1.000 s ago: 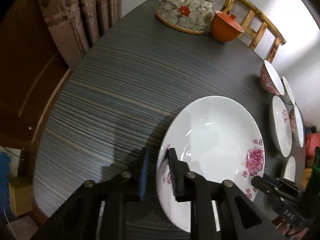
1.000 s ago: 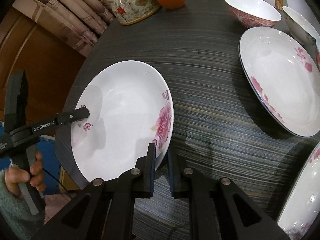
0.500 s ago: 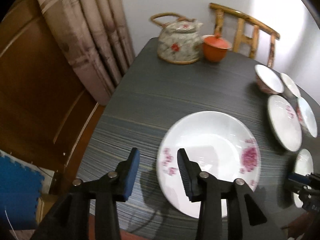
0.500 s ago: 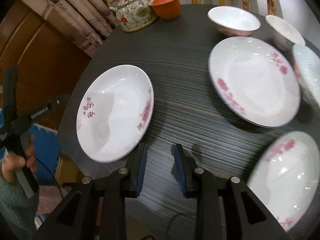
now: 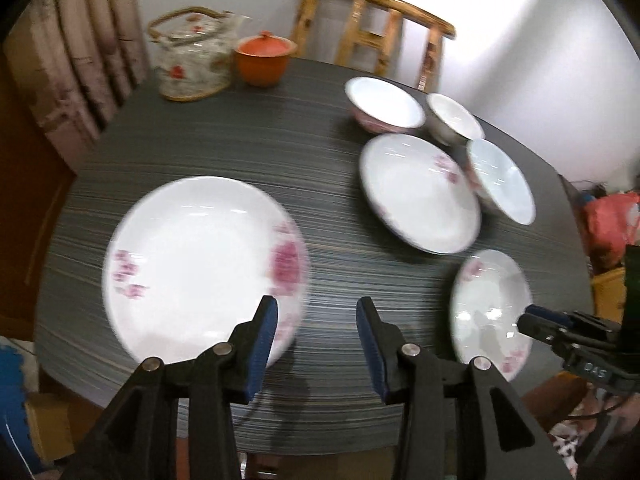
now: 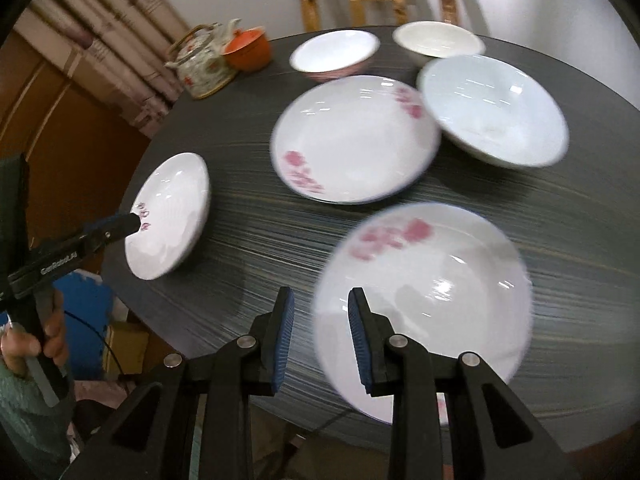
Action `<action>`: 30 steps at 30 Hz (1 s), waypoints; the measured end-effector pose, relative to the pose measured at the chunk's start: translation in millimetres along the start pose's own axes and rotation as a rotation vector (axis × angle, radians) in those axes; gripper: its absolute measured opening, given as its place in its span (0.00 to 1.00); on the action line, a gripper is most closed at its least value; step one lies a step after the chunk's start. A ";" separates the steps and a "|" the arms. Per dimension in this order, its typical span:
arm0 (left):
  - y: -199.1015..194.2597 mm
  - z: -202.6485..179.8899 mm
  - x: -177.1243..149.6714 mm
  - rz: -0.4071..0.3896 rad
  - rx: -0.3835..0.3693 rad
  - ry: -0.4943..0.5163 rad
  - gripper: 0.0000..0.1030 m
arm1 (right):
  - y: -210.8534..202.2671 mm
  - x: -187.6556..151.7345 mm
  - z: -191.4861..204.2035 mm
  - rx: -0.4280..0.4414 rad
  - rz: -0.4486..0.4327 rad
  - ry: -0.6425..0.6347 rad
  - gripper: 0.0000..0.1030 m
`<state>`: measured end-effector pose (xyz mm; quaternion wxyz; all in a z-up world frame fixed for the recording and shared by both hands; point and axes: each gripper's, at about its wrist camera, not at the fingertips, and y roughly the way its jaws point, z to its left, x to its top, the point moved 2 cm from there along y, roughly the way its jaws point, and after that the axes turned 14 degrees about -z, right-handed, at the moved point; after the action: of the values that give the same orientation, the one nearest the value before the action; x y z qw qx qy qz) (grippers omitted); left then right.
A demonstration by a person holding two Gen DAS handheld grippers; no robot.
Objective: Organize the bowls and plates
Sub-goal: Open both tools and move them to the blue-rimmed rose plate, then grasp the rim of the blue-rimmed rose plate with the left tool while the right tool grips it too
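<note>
A large white plate with pink flowers [image 5: 192, 268] lies on the dark striped table at the left; it also shows in the right wrist view [image 6: 170, 216]. My left gripper [image 5: 316, 340] is open and empty, above the table edge just right of that plate. My right gripper [image 6: 320, 332] is open and empty at the left rim of a second flowered plate [image 6: 424, 300], which shows in the left wrist view [image 5: 490, 304]. A third flowered plate [image 6: 352, 138] lies mid-table. Behind it stand a pale bowl [image 6: 494, 110], a pink-sided bowl [image 6: 334, 54] and a small white bowl [image 6: 438, 42].
A floral teapot [image 5: 192, 64] and an orange lidded cup [image 5: 264, 58] stand at the table's far left. A wooden chair [image 5: 376, 28] stands behind the table. Curtains [image 6: 100, 40] hang at the left. The table's [image 5: 240, 148] near edge is right under both grippers.
Both grippers let go of the left flowered plate, opened and drew back. The left one swung right. The right one moved to the near right plate.
</note>
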<state>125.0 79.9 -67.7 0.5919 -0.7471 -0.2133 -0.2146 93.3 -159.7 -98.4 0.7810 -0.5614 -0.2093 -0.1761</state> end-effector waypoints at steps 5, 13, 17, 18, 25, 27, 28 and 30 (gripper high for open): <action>12.6 -31.6 -8.3 0.052 -0.067 -0.019 0.40 | -13.2 -3.9 -38.3 -0.017 -0.001 0.049 0.27; 44.7 -72.1 -24.4 0.151 -0.172 -0.079 0.40 | -17.0 -10.9 -94.8 -0.057 0.017 0.127 0.27; 59.8 -78.3 -30.0 0.177 -0.197 -0.160 0.40 | -13.4 -14.2 -119.3 -0.049 0.026 0.186 0.27; 63.6 -81.5 -31.8 0.181 -0.205 -0.176 0.40 | -13.0 -15.1 -123.9 -0.047 0.027 0.200 0.27; 76.7 -96.6 -38.3 0.200 -0.211 -0.178 0.40 | -7.0 -21.7 -143.6 -0.041 0.042 0.230 0.27; 79.7 -96.1 -39.3 0.203 -0.205 -0.188 0.40 | -3.9 -23.2 -145.8 -0.032 0.047 0.233 0.27; 81.4 -95.8 -39.6 0.206 -0.206 -0.195 0.40 | -2.5 -23.8 -147.1 -0.030 0.049 0.235 0.27; 83.0 -94.0 -40.8 0.215 -0.201 -0.204 0.40 | 1.1 -24.8 -148.2 -0.018 0.053 0.240 0.27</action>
<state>132.9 -31.7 -137.4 0.5090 -0.8389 -0.1687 -0.0932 92.0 -299.3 -154.2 0.7998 -0.5486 -0.0978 -0.2234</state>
